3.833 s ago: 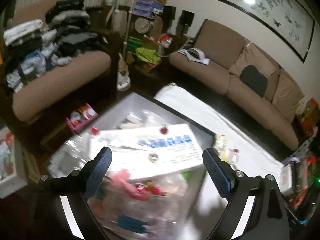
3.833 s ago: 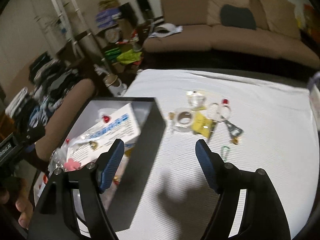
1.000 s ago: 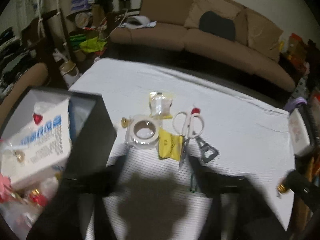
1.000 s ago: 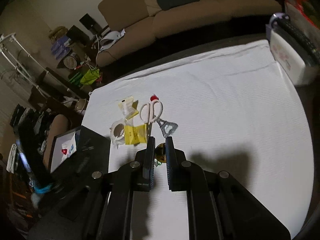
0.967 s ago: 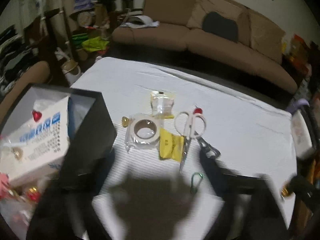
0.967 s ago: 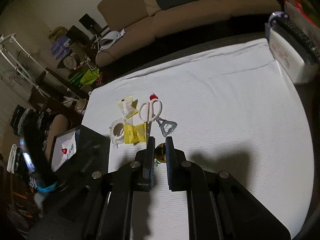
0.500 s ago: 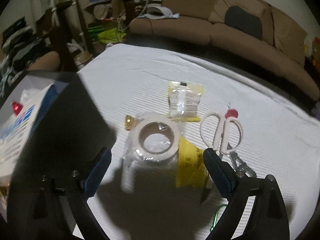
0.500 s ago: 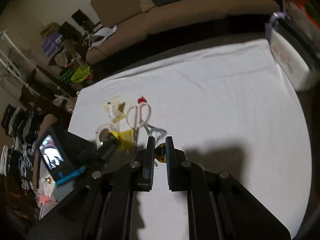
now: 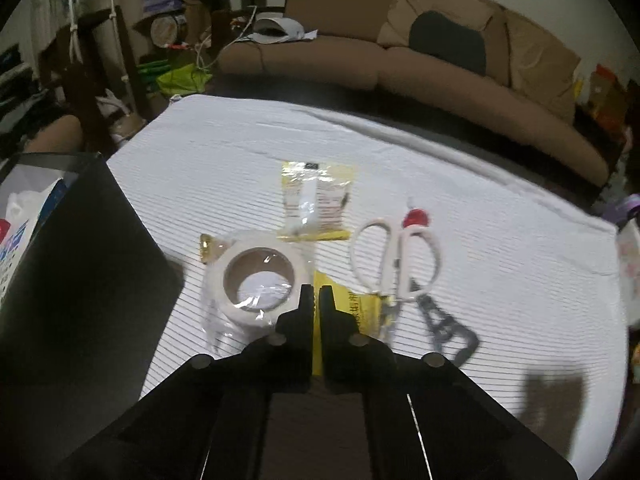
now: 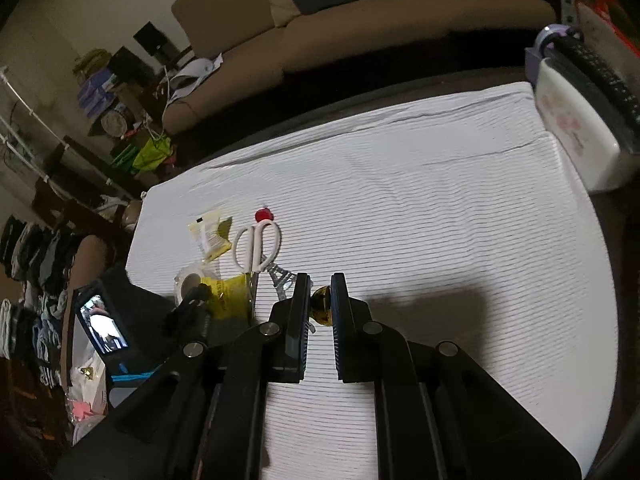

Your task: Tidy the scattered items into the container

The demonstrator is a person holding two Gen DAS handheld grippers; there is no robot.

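The left tongs [image 9: 316, 294] are pinched on the yellow packet [image 9: 362, 312] on the white surface [image 9: 500, 248], tape roll [image 9: 256, 276] just beside—the right tongs [image 10: 320, 294] clamp a small gold ball [image 10: 321, 311] above it, container [image 9: 80, 264] at left.

A long brown sofa [image 9: 440, 64] with a dark cushion [image 9: 448, 40] stands behind the table [image 9: 500, 208], which has a white ribbed cloth. Cluttered shelves [image 9: 172, 20] fill the dim left corner, near stacked clothes [image 10: 28, 264].
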